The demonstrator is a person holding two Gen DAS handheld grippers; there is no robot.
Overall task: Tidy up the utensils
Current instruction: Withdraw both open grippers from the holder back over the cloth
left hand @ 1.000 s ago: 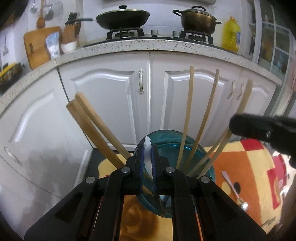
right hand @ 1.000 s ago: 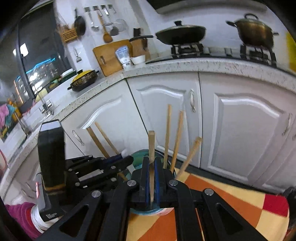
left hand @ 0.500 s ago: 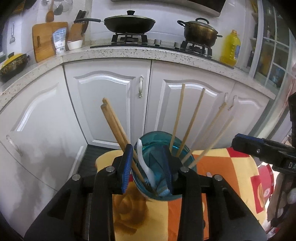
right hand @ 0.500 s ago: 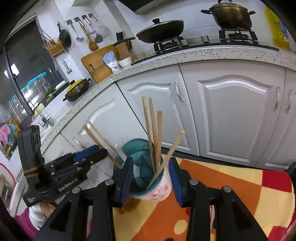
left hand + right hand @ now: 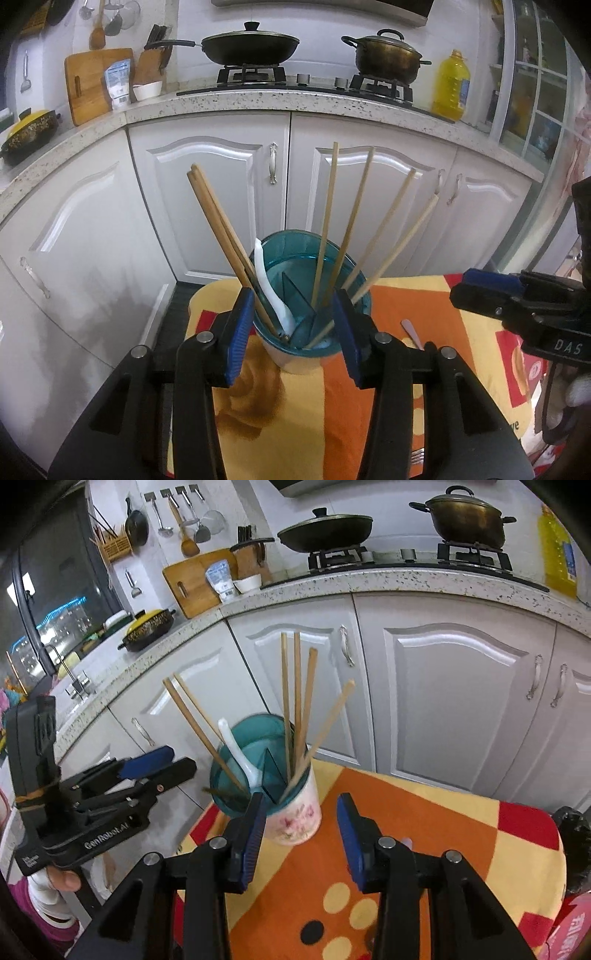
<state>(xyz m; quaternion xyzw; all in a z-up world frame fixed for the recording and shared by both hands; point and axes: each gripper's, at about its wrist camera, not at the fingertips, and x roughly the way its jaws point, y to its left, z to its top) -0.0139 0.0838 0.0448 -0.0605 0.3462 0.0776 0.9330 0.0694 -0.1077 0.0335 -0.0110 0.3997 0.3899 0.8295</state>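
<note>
On the speckled counter (image 5: 258,101) a black wok with lid (image 5: 250,46) and a brass-coloured pot (image 5: 384,55) stand on the gas stove (image 5: 314,79), and a yellow oil bottle (image 5: 451,86) stands at the right end. At the left, a wooden cutting board (image 5: 86,83) leans on the wall beside a small white bowl (image 5: 147,90), with a yellow-lidded pan (image 5: 149,626) further along (its contents cannot be seen). Below are white cabinet doors (image 5: 218,192), and ladles, perhaps also a strainer, hang on the wall (image 5: 181,520).

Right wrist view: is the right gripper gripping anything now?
No. The right gripper stands open with nothing between its jaws, short of the utensil cup.
</note>
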